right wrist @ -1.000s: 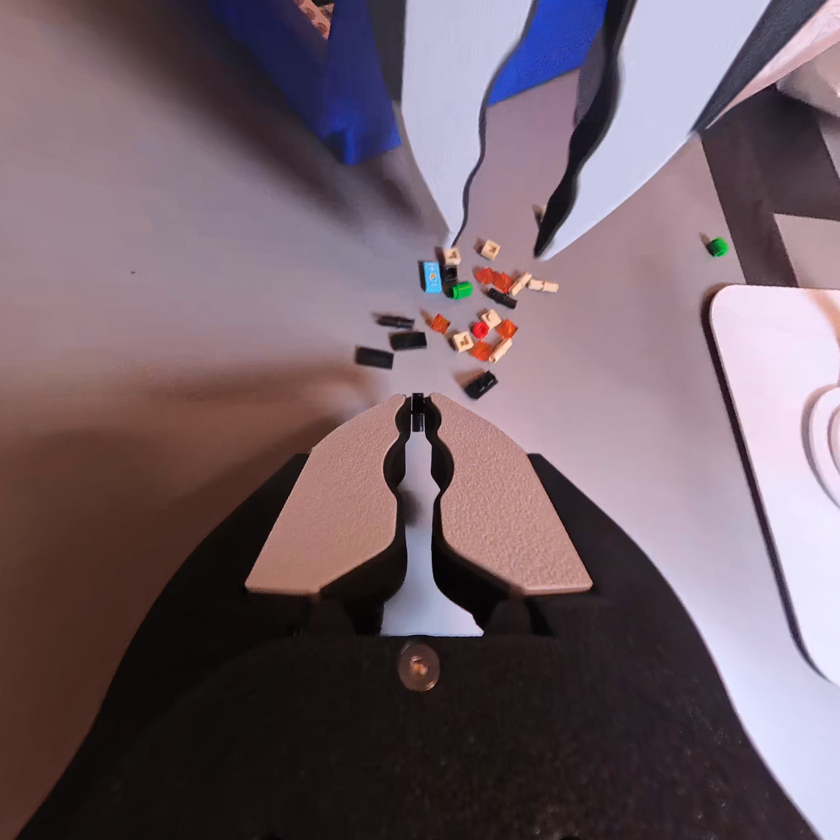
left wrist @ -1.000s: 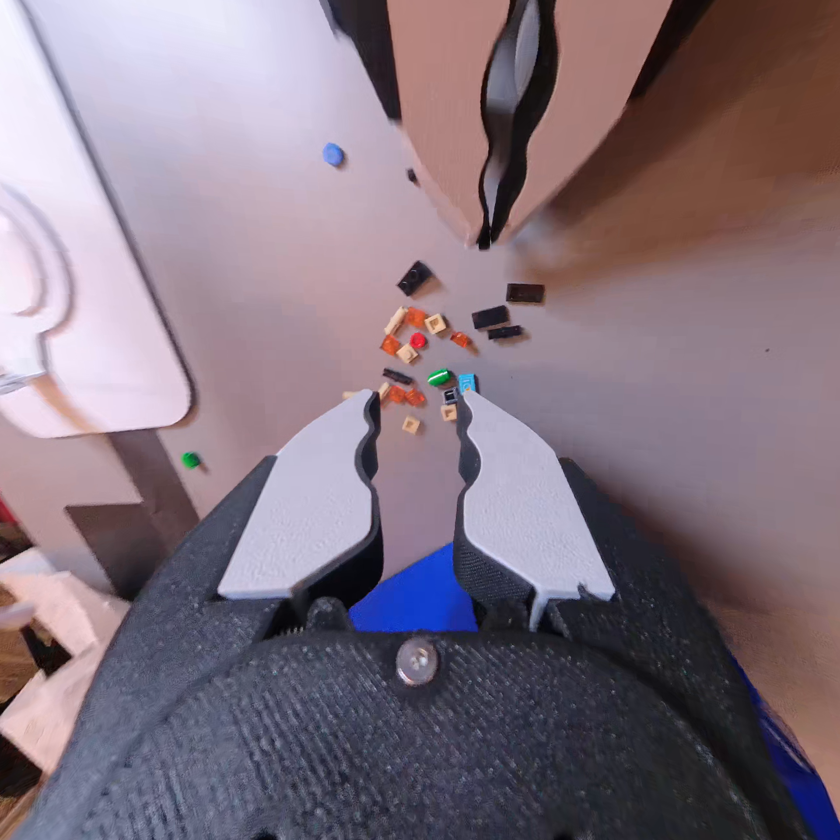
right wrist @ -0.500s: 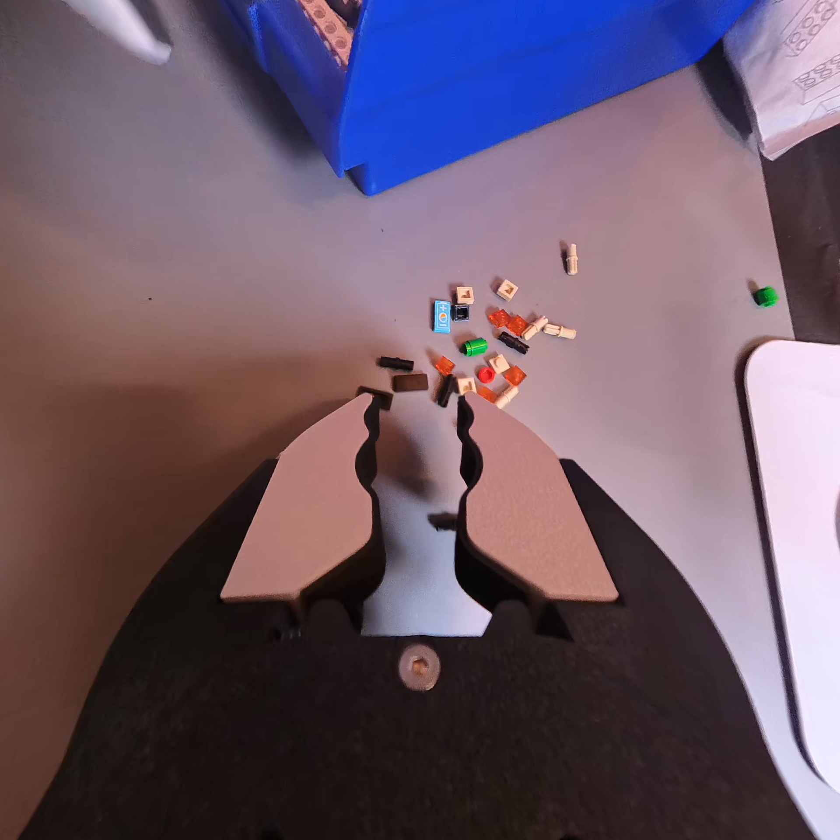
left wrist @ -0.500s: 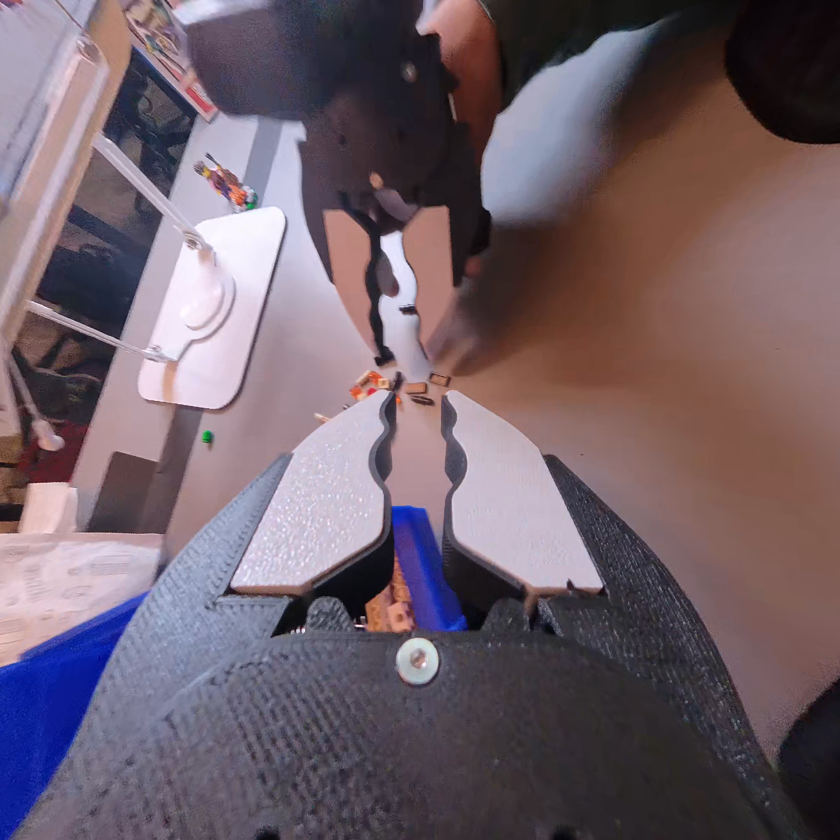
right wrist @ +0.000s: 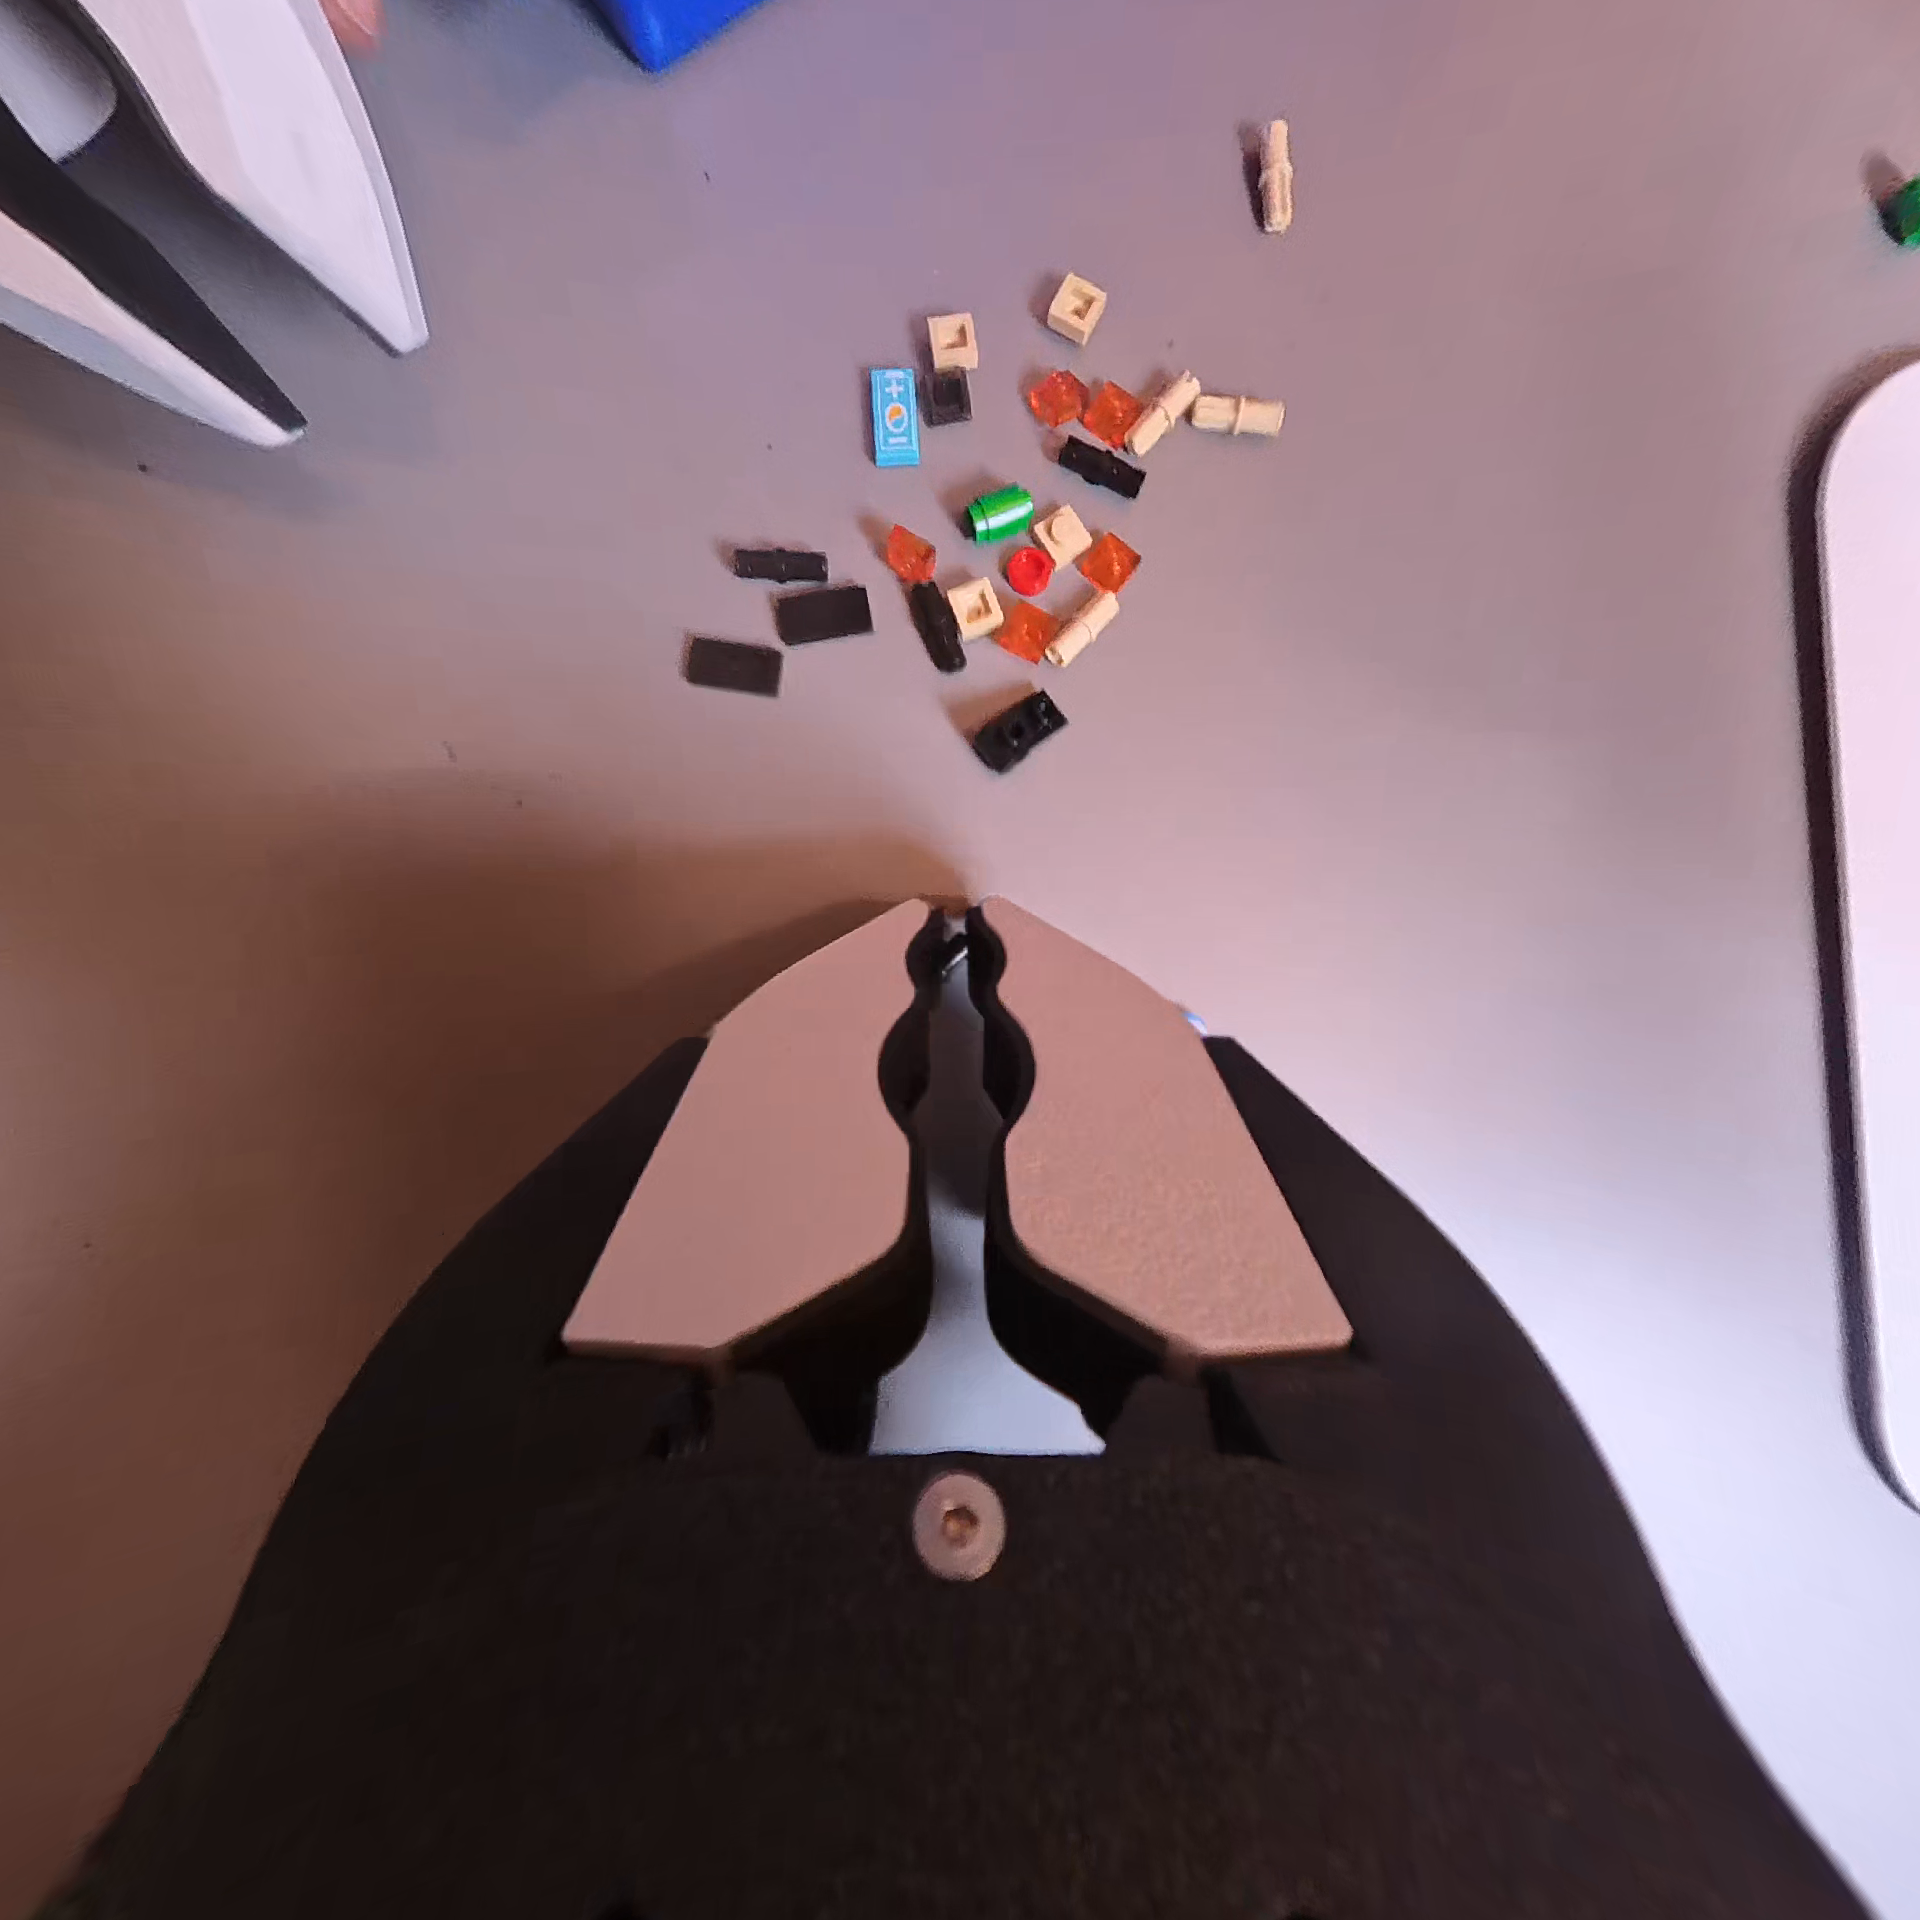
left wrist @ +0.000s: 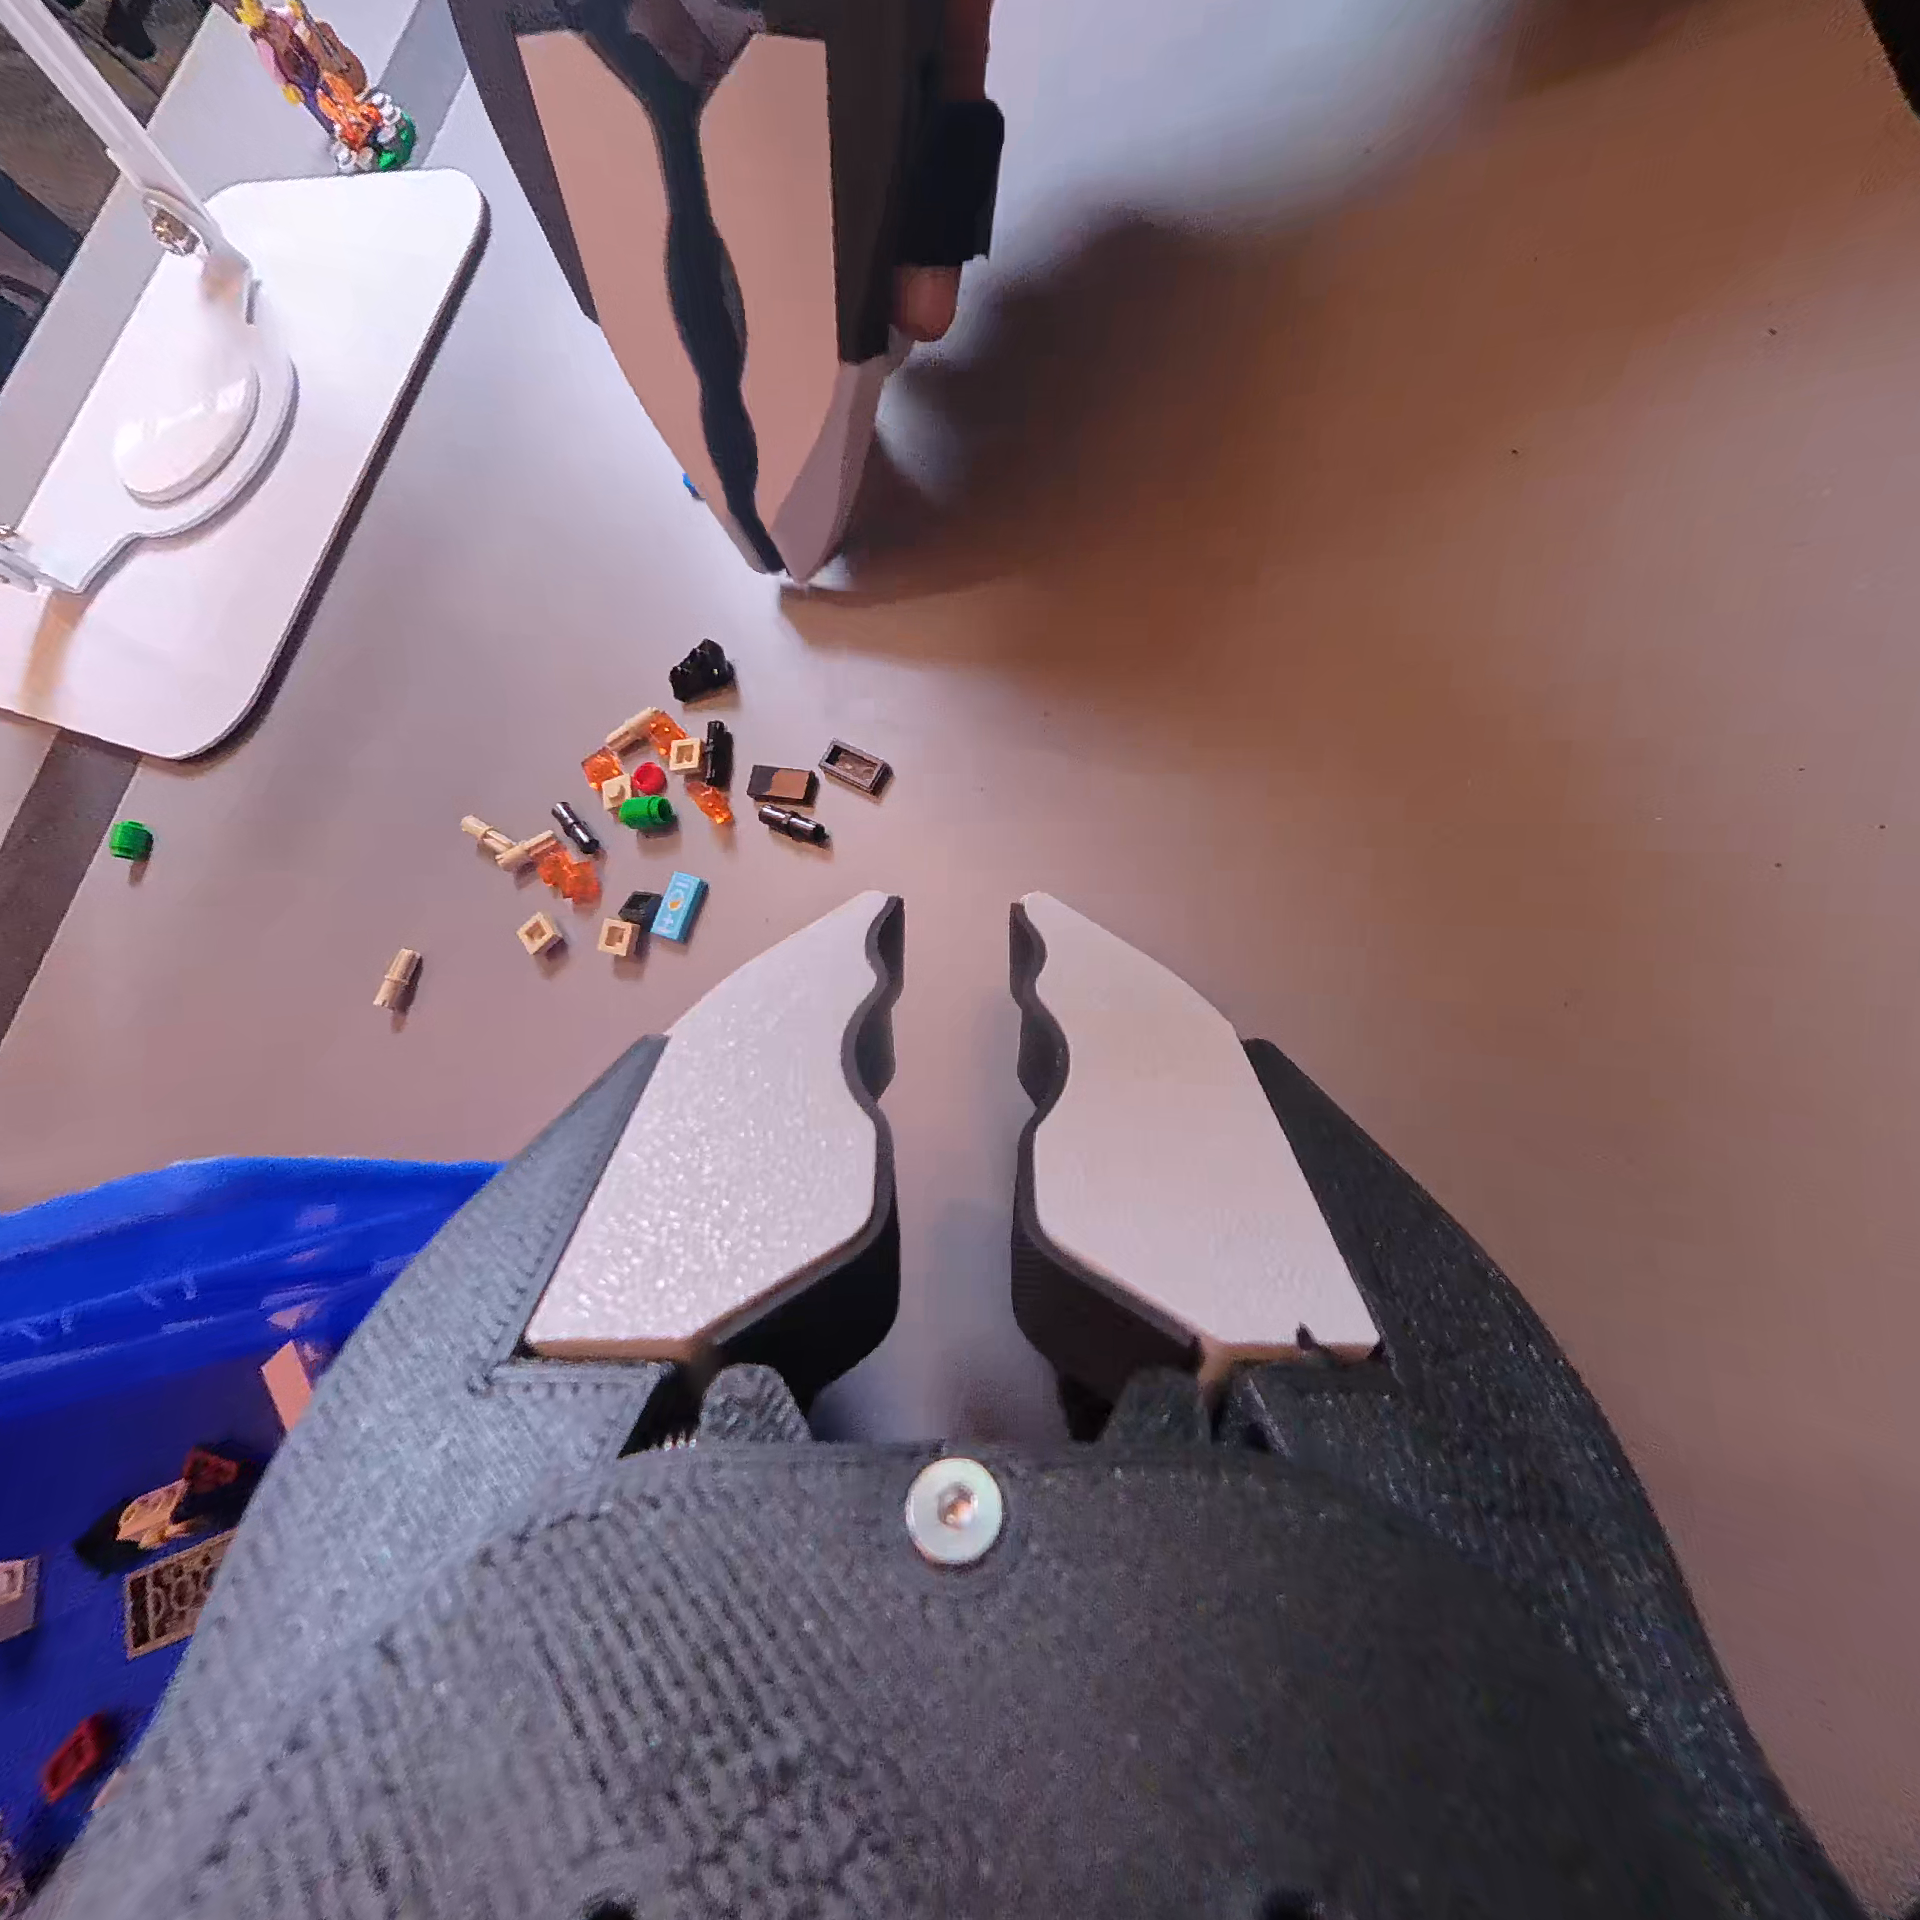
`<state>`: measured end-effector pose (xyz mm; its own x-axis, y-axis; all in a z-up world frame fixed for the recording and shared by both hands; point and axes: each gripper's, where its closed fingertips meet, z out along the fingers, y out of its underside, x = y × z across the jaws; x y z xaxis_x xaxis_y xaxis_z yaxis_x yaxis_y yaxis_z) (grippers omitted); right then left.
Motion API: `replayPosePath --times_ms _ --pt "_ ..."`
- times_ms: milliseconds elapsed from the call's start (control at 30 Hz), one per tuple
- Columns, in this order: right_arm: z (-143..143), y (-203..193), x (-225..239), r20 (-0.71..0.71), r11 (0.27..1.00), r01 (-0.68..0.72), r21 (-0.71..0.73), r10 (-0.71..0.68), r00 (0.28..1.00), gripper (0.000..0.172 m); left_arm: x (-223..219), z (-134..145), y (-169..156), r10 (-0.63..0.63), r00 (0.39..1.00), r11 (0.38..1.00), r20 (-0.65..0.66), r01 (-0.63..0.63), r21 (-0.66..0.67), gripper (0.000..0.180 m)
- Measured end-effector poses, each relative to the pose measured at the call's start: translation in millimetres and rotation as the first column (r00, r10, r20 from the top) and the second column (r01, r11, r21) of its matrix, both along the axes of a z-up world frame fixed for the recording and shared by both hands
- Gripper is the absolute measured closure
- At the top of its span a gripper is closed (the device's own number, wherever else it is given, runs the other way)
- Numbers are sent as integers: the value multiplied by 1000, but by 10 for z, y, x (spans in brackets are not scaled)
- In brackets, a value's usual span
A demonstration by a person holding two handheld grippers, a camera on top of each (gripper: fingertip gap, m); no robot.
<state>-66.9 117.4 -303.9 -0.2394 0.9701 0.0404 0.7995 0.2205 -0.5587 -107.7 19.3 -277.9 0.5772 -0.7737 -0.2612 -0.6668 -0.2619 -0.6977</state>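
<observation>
tongs (right wrist: 951,920) pinching small black piece (right wrist: 948,956).

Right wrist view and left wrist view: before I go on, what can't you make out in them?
- Right gripper: something small and black sits between its nearly closed jaws; its kind is too small to tell in either view.
- Blue bin: cut off by the left view's edge and blurred, contents unclear.
- Green stud: cut by the right view's edge.
- Colourful figure: far off, too small.
- White stand base: only its edge shows.
</observation>
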Motion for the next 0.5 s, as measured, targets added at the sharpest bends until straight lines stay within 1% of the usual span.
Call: replayPosePath --times_ms 100,167,233,300,367,400,500 --pt "26 -87 -168 -44 1000 -19 -9 18 999 169 -17 -10 18 13 1000 1000 19 -13 12 161" --pt "74 -105 -280 -74 1000 -25 10 25 997 164 -25 -15 22 13 1000 1000 26 -14 20 161" --pt "188 -93 -354 -123 1000 -22 17 24 992 161 -27 -6 13 14 999 1000 32 -15 25 161" --pt "295 -56 -347 -158 1000 -9 -10 7 987 157 -23 12 -9 3 999 999 34 -4 41 162" --pt "300 -14 -240 -136 999 -4 -39 -1 991 152 -32 14 -25 1 999 999 34 -3 45 162" --pt "263 7 -162 -108 999 0 -47 -5 994 149 -32 18 -29 0 999 999 39 -2 46 162" --pt "106 -1 40 -25 998 -6 -61 4 1000 149 -16 15 -42 -10 999 999 51 8 42 162"
